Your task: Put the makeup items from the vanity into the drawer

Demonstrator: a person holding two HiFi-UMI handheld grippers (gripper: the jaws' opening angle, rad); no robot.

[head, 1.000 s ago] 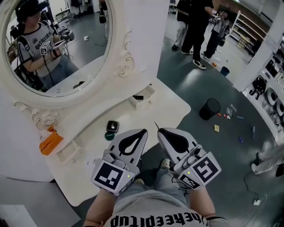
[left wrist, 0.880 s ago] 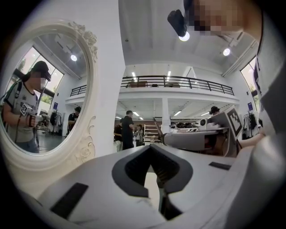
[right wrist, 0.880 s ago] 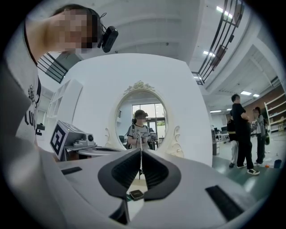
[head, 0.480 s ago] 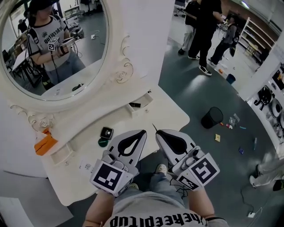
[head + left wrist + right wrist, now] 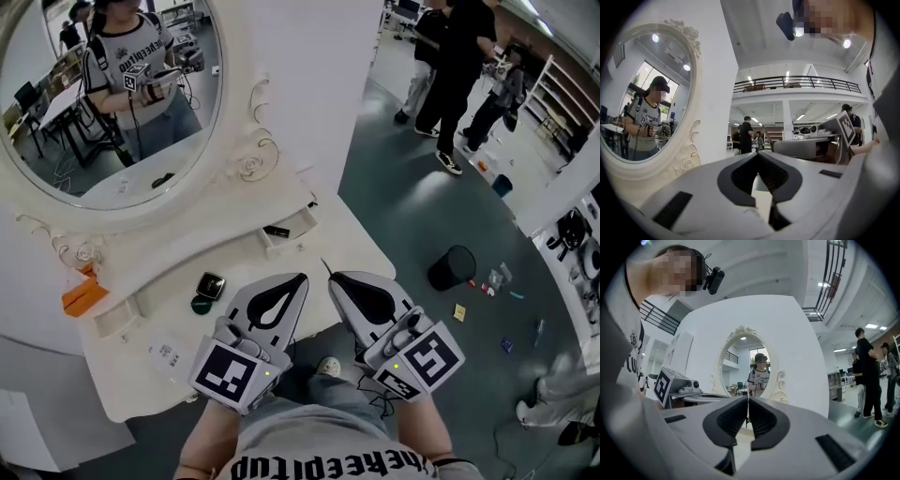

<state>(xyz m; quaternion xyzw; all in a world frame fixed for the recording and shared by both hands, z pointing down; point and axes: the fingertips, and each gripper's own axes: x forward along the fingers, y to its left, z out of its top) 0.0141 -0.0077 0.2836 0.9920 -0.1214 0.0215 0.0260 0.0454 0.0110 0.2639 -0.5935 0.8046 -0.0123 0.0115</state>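
Note:
A black square compact (image 5: 210,284) and a dark green round pot (image 5: 200,304) lie side by side on the white vanity top (image 5: 347,244). A small drawer (image 5: 284,223) at the mirror's foot stands open with a black item (image 5: 276,232) inside. My left gripper (image 5: 302,278) and right gripper (image 5: 330,277) hang side by side over the vanity's front edge, to the right of the compact. Both are shut and hold nothing. In the left gripper view my left gripper (image 5: 757,152) points past the mirror frame. In the right gripper view my right gripper (image 5: 748,398) points at the mirror.
A large oval mirror (image 5: 112,94) in an ornate white frame backs the vanity. An orange object (image 5: 82,295) sits at the far left beside a second small drawer (image 5: 117,317). A printed slip (image 5: 167,354) lies near the front. People stand on the grey floor at upper right, by a black bin (image 5: 452,267).
The view has drifted, so the vanity, compact and drawer sit farther left and lower in the frame. Both grippers stay shut and side by side.

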